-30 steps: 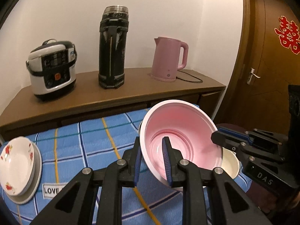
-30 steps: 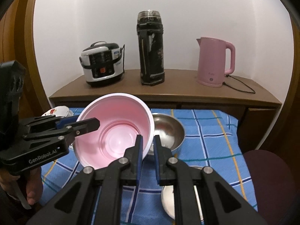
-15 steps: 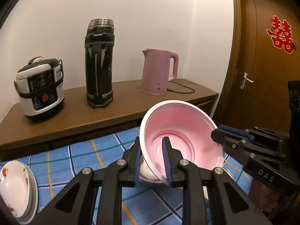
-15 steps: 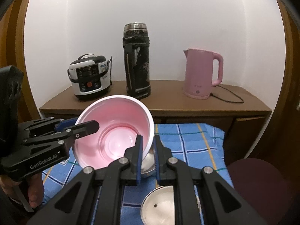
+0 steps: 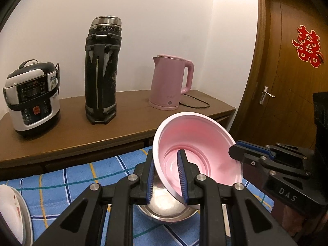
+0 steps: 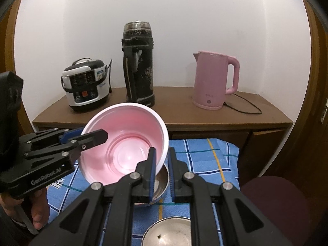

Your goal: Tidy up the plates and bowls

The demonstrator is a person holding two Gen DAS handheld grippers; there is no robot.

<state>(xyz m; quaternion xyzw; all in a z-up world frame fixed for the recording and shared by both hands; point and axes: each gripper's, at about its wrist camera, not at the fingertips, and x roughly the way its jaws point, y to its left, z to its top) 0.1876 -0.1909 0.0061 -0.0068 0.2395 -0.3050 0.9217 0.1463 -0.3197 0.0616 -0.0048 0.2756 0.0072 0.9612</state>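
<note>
A pink plastic bowl [image 5: 201, 143] [image 6: 127, 141] hangs tilted in the air, held by both grippers on opposite sides of its rim. My left gripper [image 5: 166, 176] is shut on the near rim in the left wrist view and shows at the left [image 6: 98, 137] in the right wrist view. My right gripper [image 6: 162, 160] is shut on the opposite rim and shows at the right [image 5: 237, 153] in the left wrist view. Directly under the pink bowl a steel bowl [image 5: 168, 211] [image 6: 161, 184] sits on the blue checked tablecloth [image 5: 71, 184].
A floral plate stack [image 5: 12, 215] lies at the cloth's left edge, and a second steel dish [image 6: 168, 233] near me. Behind, a wooden sideboard [image 5: 127, 127] carries a rice cooker [image 5: 32, 96], black thermos [image 5: 102, 71] and pink kettle [image 5: 170, 82]. Door [image 5: 287, 82] and maroon seat [image 6: 276, 205] at right.
Both grippers carried the pink bowl to the right and slightly up. It now hangs over the steel bowl, and the floral plates have slid toward the left edge of view.
</note>
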